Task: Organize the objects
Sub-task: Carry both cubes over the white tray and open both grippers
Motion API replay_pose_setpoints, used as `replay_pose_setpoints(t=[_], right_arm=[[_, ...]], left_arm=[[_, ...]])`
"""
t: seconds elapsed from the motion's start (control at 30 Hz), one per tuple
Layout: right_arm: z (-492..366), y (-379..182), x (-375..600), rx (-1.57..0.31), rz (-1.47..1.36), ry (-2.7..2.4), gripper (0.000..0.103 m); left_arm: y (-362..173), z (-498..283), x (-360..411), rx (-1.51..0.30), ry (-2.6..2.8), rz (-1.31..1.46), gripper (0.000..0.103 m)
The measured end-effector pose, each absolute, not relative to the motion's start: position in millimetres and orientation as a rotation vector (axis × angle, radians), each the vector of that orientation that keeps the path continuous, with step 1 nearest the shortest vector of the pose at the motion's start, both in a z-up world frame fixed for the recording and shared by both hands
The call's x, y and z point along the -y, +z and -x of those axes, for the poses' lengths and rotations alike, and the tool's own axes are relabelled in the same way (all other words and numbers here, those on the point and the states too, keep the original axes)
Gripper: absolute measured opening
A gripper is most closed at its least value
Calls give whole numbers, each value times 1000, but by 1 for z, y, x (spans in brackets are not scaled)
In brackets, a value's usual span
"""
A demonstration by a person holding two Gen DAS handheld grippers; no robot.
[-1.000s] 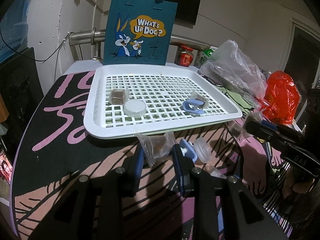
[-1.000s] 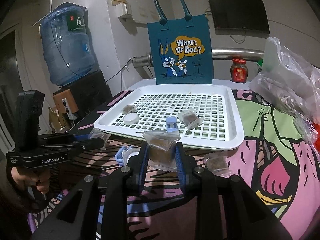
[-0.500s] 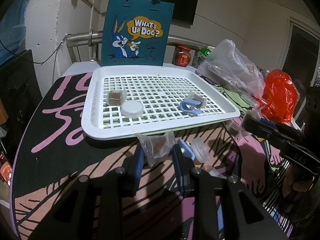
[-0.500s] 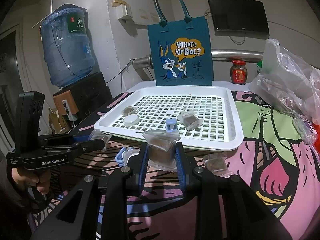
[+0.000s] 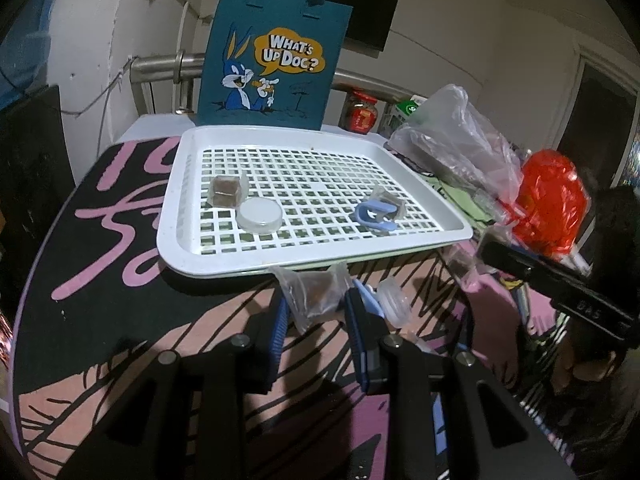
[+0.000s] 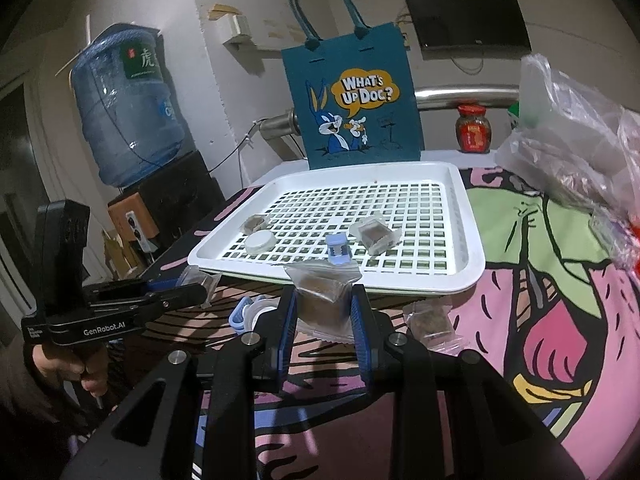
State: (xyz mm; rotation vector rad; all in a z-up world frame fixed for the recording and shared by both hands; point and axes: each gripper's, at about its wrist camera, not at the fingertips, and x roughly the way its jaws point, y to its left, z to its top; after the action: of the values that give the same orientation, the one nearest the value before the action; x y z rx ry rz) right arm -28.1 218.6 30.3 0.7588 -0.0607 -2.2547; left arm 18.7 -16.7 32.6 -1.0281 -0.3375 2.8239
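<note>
A white slotted tray (image 5: 176, 216) (image 6: 472, 240) lies on the patterned table. In it are a brown packet (image 5: 226, 192), a white lid (image 5: 260, 215), a blue clip (image 5: 374, 216) and a second packet (image 6: 374, 236). My left gripper (image 5: 316, 312) is shut on a clear packet of brown stuff (image 5: 314, 298) just before the tray's near rim. My right gripper (image 6: 324, 308) is shut on a similar brown packet (image 6: 324, 300), also at the near rim. Each gripper shows from the side in the other's view, left gripper (image 6: 192, 292) and right gripper (image 5: 486, 250).
Another blue clip with a clear cap (image 6: 248, 312) (image 5: 394, 304) and a loose packet (image 6: 432, 320) lie on the table before the tray. Behind the tray stands a teal tote bag (image 5: 276, 64). Plastic bags (image 5: 460, 148), a red bag (image 5: 548, 200) and a jar (image 6: 474, 128) crowd the right.
</note>
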Motion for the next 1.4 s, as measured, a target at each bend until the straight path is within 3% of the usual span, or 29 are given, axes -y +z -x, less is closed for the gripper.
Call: replay_pose_setpoints(t=[0.2,0.43,0.67,0.93,1.23,1.33,1.4], right_arm=[[45,43,-236,186,-778,-2240,25],[75,84,-246,278,-709,-2238,25],[114,79,-234,341,-775,-2215,25],[135,27,-216,210,-1002,-2278,25],[141,7,-204,70,-1086,-2295,25],[140,6,-200,34,-1074,-2310,28],[138,6,-201,45,-1059,-2302,41]], left_arm=[[58,-16,40,396,2849,988,28],[91,6,64,341,2984,907,28],[73,32,70,356,3008,975,28],[45,44,63,339,2966,1083,28],[24,55,59,295,2932,1195,29],[24,56,57,257,2940,1186,32],[25,54,55,254,2928,1166,43]])
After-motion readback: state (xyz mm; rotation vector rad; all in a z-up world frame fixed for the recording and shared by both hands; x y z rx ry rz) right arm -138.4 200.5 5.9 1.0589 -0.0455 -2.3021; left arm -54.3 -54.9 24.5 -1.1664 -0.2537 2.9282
